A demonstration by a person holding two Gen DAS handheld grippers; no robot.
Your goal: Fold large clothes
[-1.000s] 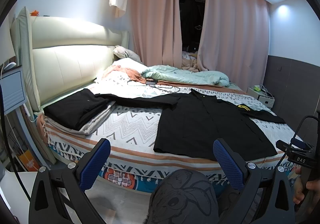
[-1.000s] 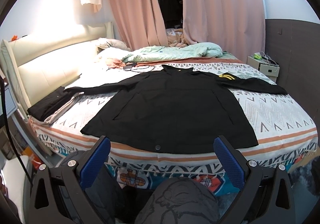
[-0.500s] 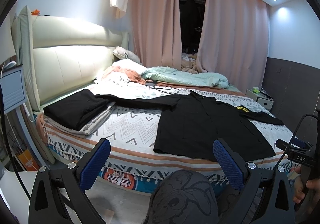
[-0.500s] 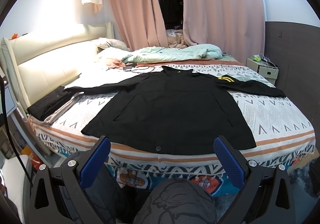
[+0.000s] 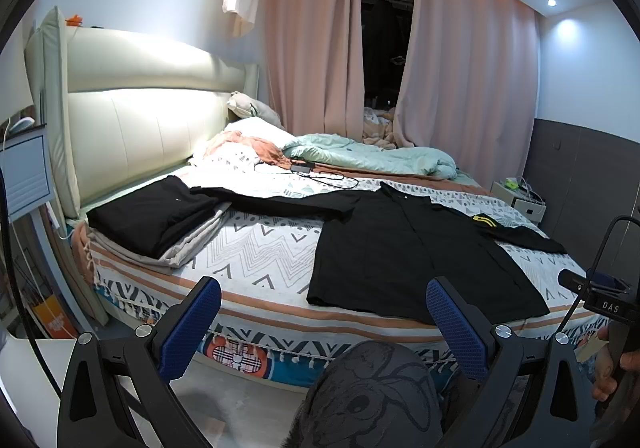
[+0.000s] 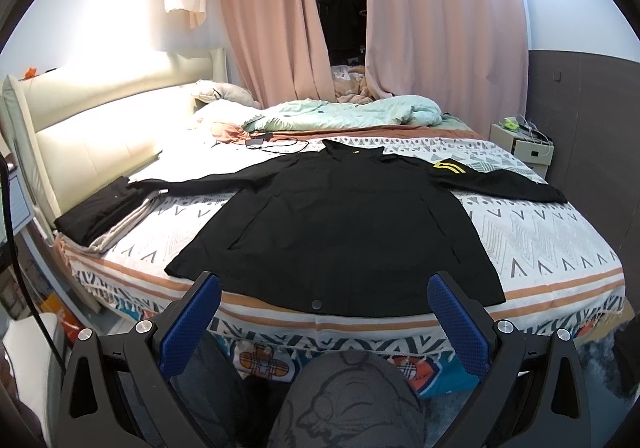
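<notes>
A large black jacket (image 6: 344,224) lies flat on the patterned bed (image 6: 560,244), sleeves spread to both sides, a yellow stripe patch (image 6: 446,167) on its right sleeve. In the left wrist view the same jacket (image 5: 404,248) sits right of centre. My left gripper (image 5: 322,322) is open and empty, held off the bed's near edge to the left of the jacket's hem. My right gripper (image 6: 324,314) is open and empty too, hovering just before the hem's middle. The right gripper's body (image 5: 600,300) and a hand show at the left view's right edge.
A stack of folded dark and grey clothes (image 5: 160,220) rests at the bed's left corner. A mint duvet (image 6: 344,112), pillows and a charger cable (image 6: 276,142) lie at the far side. A nightstand (image 6: 524,148) stands right. A person's knee (image 6: 344,400) is below the grippers.
Both views have tilted slightly upward, so the bed and jacket sit a little lower in frame. Both grippers stay open and empty.
</notes>
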